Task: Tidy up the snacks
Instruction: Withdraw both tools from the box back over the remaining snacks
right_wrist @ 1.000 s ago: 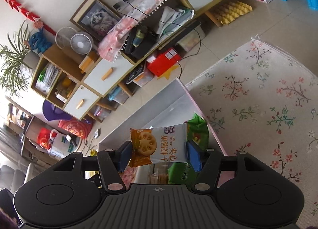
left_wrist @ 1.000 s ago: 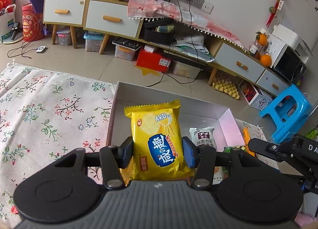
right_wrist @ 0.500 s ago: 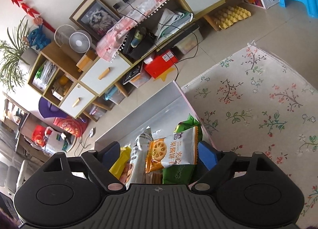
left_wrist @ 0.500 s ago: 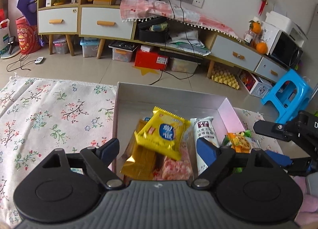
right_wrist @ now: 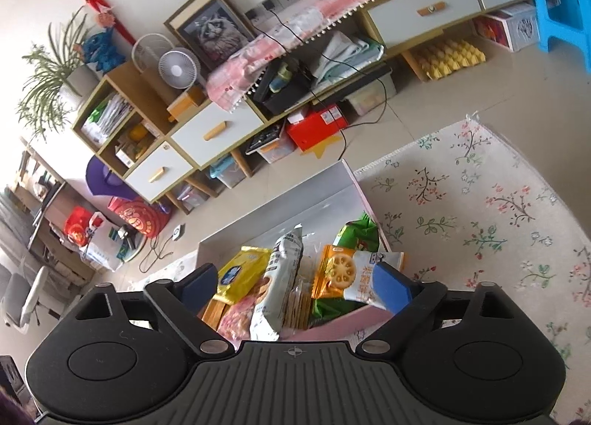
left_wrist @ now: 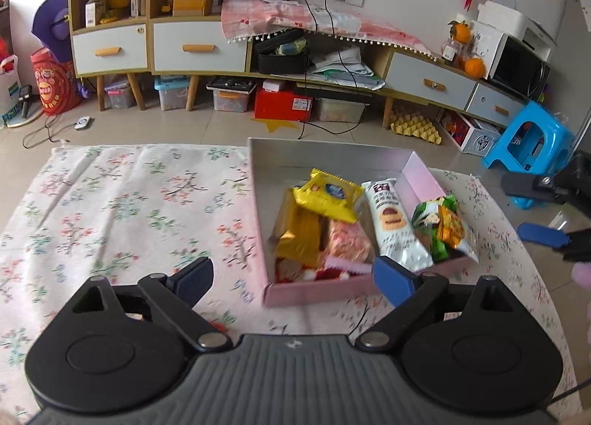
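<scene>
You were at the release step: your left gripper (left_wrist: 293, 279) had just been opening and stood spread wide with nothing between the jaws, and the yellow foil biscuit packet (left_wrist: 328, 195) lay in the shallow pink cardboard box (left_wrist: 317, 292) at the centre of the frame. Your right gripper (right_wrist: 295, 286) had likewise just been opening and was empty, the orange-and-white biscuit packet (right_wrist: 345, 273) resting on the green packet (right_wrist: 360, 235) at the box's right side. Both grippers pointed down over the box's near edge. Next, I judge, you needed to find any remaining loose snack on the floral tablecloth (left_wrist: 122, 203); none showed
</scene>
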Demonstrator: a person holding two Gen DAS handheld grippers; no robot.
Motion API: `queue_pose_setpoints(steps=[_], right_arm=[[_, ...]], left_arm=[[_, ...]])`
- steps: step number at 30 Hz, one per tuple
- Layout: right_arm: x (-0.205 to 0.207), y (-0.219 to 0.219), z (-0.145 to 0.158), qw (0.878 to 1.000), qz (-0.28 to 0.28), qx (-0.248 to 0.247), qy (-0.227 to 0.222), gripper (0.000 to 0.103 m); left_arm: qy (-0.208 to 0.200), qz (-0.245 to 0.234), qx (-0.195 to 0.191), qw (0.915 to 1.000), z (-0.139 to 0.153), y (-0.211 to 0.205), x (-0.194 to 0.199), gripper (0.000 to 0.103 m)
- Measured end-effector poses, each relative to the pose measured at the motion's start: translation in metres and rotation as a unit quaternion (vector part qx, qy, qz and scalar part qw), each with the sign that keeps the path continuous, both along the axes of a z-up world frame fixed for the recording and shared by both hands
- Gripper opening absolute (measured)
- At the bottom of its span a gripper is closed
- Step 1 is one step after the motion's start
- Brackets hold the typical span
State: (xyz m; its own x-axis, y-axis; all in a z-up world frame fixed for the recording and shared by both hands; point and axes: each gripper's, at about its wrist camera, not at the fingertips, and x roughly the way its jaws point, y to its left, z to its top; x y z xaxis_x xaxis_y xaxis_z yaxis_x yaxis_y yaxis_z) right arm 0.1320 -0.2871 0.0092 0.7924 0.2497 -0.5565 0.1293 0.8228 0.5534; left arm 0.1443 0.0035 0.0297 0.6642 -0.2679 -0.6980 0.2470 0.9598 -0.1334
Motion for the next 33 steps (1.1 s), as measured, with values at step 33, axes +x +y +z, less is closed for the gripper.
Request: queue_pose_setpoints(steps=[33], right_arm=[[-0.124, 0.100, -0.034, 0.954, 0.224, -0.197, 0.011, 0.098]], left_arm=[[0.016, -0.070, 0.087, 0.9936, -0.041, 0.077, -0.102, 0.103]])
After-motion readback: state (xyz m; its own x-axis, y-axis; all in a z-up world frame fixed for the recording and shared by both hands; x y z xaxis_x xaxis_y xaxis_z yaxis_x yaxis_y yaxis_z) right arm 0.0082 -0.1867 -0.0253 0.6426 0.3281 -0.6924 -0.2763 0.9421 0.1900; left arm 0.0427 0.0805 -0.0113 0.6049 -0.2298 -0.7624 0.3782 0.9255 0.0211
